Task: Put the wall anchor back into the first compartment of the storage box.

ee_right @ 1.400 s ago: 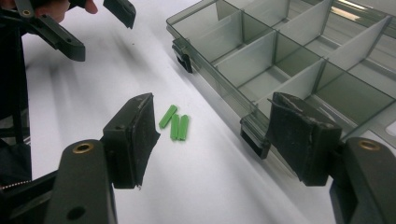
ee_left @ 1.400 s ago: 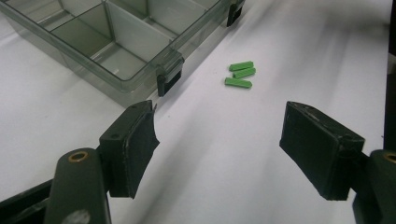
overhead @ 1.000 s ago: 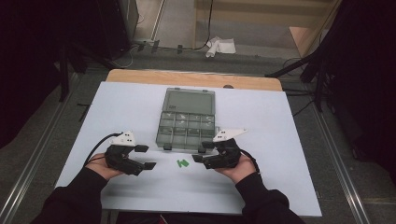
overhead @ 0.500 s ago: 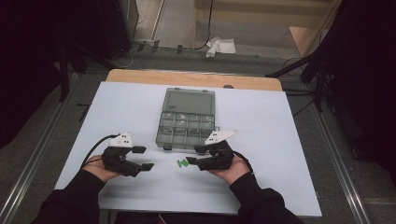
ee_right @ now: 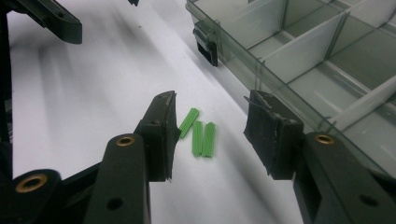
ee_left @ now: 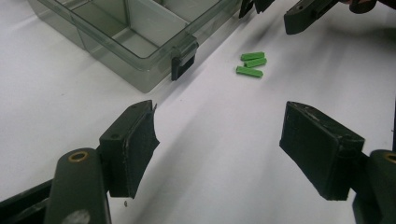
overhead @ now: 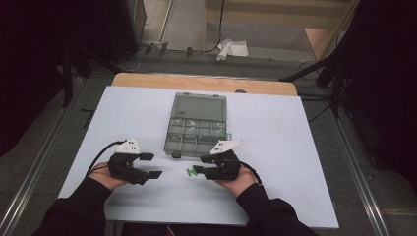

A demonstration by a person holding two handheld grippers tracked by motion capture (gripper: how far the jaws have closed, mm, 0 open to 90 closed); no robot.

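The right gripper (ee_right: 212,135) is half open & has just been closing round 3 green pegs (ee_right: 200,135), not yet pinched. Pegs should be kept mid-jaws. Left gripper (ee_left: 217,149) is open, nothing held.

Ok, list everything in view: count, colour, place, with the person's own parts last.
Plugs: three, green, lying side by side on the sheet just in front of the box.
Box: one, clear grey, lid open, empty compartments, mid-table.
Sheet: one, white, covering the table.
Table: one, wooden, edge showing beyond the sheet.
Rag: one, white, on the floor beyond the table.
Left claw: black, open, resting left of the plugs.
Right claw: black, jaws just closing, plugs between them, not yet pressed.
Sleeves: two, black, at the near edge.
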